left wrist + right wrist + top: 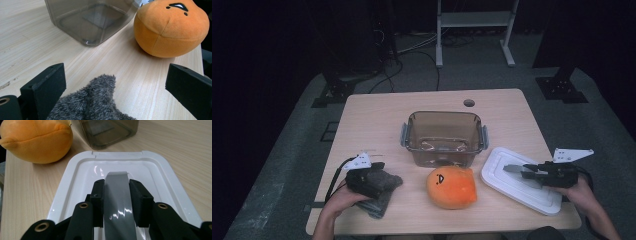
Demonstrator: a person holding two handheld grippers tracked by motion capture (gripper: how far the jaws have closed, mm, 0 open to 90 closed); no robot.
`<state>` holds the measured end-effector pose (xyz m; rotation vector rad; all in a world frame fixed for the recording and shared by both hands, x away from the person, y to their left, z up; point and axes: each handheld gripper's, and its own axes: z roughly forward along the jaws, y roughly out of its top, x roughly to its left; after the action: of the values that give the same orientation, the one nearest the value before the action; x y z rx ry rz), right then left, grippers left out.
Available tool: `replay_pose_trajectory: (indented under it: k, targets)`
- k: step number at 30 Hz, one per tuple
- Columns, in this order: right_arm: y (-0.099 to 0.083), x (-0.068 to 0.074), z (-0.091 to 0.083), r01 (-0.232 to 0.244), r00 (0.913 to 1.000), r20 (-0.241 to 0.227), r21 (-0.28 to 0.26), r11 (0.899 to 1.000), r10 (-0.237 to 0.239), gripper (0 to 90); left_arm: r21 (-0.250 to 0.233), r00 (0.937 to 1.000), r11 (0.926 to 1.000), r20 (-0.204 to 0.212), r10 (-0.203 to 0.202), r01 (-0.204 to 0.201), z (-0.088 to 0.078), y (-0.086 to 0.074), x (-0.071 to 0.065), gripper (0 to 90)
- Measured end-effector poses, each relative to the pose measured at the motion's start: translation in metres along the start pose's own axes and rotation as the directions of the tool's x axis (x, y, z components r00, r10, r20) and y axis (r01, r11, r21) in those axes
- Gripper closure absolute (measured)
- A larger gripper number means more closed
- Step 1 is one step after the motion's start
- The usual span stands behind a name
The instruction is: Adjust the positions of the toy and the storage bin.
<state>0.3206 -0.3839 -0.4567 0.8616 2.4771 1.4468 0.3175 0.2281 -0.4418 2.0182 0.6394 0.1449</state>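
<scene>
Desk: pale wood desk (377, 115), rounded corners, a small round hole (469, 103) close to its far edge.
Container: smoky clear container (444, 137) at the middle of the desk, open on top, a latch handle on its left and right side; bare wood all round it, widest on the far side.
Plush: orange plush toy (451, 187) with a stitched face, just near of the container, a narrow strip of wood between the two.
Lid: white lid (517, 185) flat on the desk at the right, turned askew; its near right corner lies close to the desk's right edge.
Right gripper: right gripper (518, 170) held level over the lid, pointing left; its fingers (140, 195) are clamped on a flat grey strip (119, 200) that juts past them above the lid's sunken middle.
Left gripper: left gripper (113, 87) at the near left, low over a grey fuzzy cloth (384, 192); fingers (43, 88) wide apart, the cloth's tip between them, touching neither.
Cloth: lies close to the desk's near edge, well apart from the plush.
Open room: the far left and far right corners of the desk.
</scene>
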Motion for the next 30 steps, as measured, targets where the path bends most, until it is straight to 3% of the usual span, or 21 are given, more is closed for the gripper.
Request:
replay_pose_trajectory:
  k: [7, 14, 20, 30]
  targets:
    - [-0.002, 0.001, 0.002, -0.008, 0.9999, -0.013, 0.007, 1.0, 0.008, 65.2, 0.001, 1.0, 1.0, 0.002, 0.001, -0.001, 0.0, 0.0, 0.0, 2.3]
    - [0.002, 0.002, 0.0, -0.009, 0.9999, -0.014, -0.014, 1.0, 0.009, 58.9, 0.001, 1.0, 1.0, 0.003, 0.004, -0.004, 0.0, 0.0, 0.0, 2.3]
    - [0.017, 0.007, -0.003, 0.016, 0.9996, -0.022, -0.041, 0.999, -0.017, 55.7, 0.001, 1.0, 1.0, 0.003, 0.003, -0.003, 0.0, 0.0, 0.0, 2.3]
    - [0.047, 0.025, 0.009, 0.063, 0.9923, -0.102, -0.078, 0.995, -0.07, 49.9, -0.002, 1.0, 1.0, 0.001, 0.008, -0.008, -0.001, 0.001, 0.0, 2.3]
